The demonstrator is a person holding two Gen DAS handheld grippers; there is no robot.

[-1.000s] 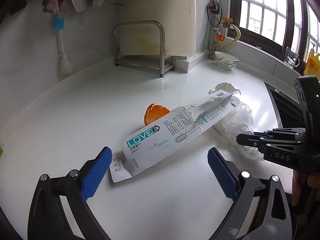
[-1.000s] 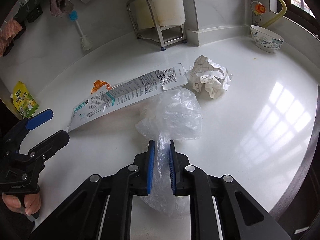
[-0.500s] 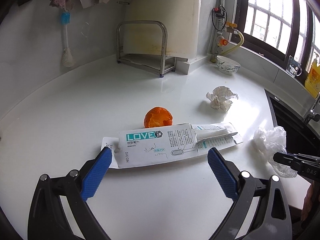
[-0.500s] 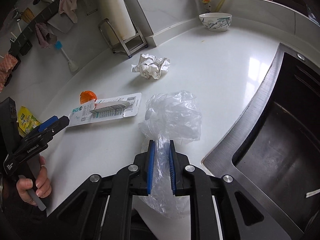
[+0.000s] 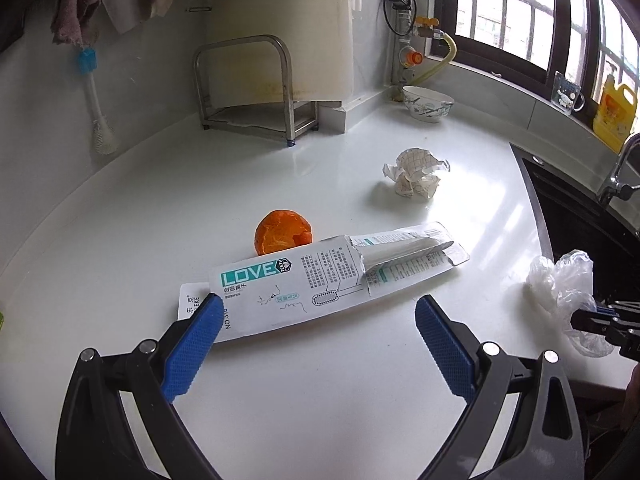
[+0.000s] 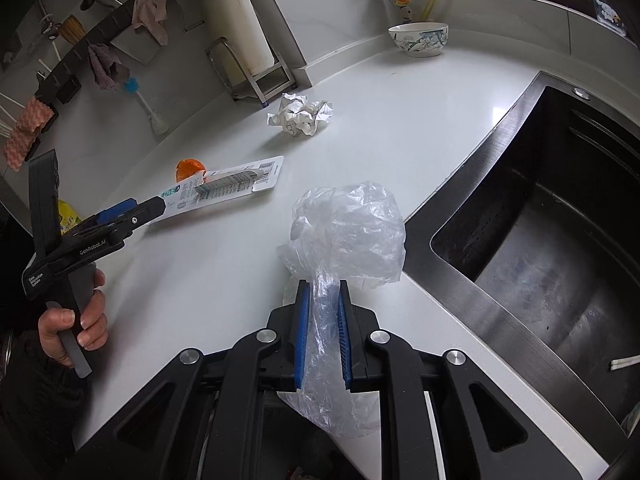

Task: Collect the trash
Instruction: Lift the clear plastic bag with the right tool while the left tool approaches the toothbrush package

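The right gripper (image 6: 323, 300) has carried the clear plastic bag (image 6: 352, 232) away from the toothbrush package (image 5: 320, 280) toward the counter edge beside the sink (image 6: 500, 280), and the package, which the bag partly covered a second ago, now lies fully exposed with the orange peel (image 5: 282, 232) just behind it. The right gripper's jaws are clamped on the bag's twisted neck; the bag's bulk puffs out ahead of the fingertips and its tail hangs down behind them, cut off by the gripper body. The left gripper (image 5: 316, 320) is wide open with nothing between its pads, poised over the near end of the package, whose corner is hidden behind the left fingertip. A crumpled paper ball (image 5: 416, 176) sits well ahead and to its right. The sink is dark; something pale and thin lies in it, too small to identify. The bowl (image 6: 420, 40) at the far wall shows no visible contents.
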